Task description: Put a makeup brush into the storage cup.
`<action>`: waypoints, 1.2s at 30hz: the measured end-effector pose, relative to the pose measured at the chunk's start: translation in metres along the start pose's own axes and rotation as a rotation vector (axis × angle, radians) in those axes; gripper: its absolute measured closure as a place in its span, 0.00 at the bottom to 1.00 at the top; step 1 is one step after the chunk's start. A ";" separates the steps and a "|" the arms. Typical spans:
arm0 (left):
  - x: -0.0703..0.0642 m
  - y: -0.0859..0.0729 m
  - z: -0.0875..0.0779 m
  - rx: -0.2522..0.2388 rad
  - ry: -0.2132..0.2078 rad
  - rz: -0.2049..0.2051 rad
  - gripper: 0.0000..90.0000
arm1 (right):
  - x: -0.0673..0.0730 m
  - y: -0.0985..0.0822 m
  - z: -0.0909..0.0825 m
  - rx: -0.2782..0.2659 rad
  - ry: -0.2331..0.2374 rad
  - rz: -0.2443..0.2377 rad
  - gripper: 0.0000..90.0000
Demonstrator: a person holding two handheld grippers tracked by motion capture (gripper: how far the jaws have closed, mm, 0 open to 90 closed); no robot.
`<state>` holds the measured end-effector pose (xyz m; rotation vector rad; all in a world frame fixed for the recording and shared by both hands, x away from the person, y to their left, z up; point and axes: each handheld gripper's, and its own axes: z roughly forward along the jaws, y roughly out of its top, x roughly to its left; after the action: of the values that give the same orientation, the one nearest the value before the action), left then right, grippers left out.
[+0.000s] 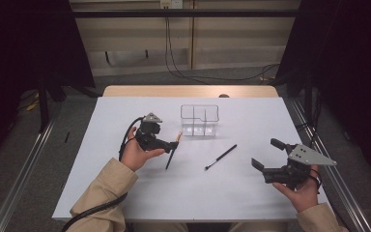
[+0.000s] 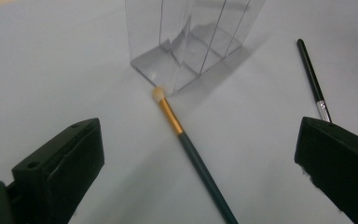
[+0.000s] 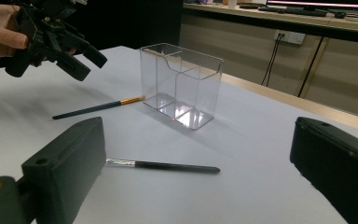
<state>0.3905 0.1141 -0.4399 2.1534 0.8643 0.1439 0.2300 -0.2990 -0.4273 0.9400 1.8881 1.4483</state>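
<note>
High view: my left gripper hovers, fingers apart, over the brush lying beside the organizer.

Left gripper view: brush tip touches the organizer; next I lower and close.

Right gripper view: right gripper open, idle.

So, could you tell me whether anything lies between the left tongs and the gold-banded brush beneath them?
Nothing visible does. The left tongs are open above the gold-banded brush, with bare table around it. The black brush lies off to the side, and the clear organizer stands beyond the brush tip.
</note>
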 end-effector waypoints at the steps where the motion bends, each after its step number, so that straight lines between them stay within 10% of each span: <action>1: 0.000 0.001 0.000 0.017 -0.003 -0.002 0.01 | 0.000 0.000 0.000 0.000 0.001 0.000 0.03; 23: -0.011 0.007 0.018 0.370 0.036 -0.004 0.04 | 0.000 -0.001 0.001 0.004 0.012 0.002 0.03; 36: -0.022 0.009 0.031 0.524 0.084 0.046 0.26 | -0.001 -0.001 0.001 0.003 0.007 0.003 0.03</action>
<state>0.3896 0.0764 -0.4501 2.6703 0.9814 0.0314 0.2309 -0.2992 -0.4282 0.9403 1.8950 1.4523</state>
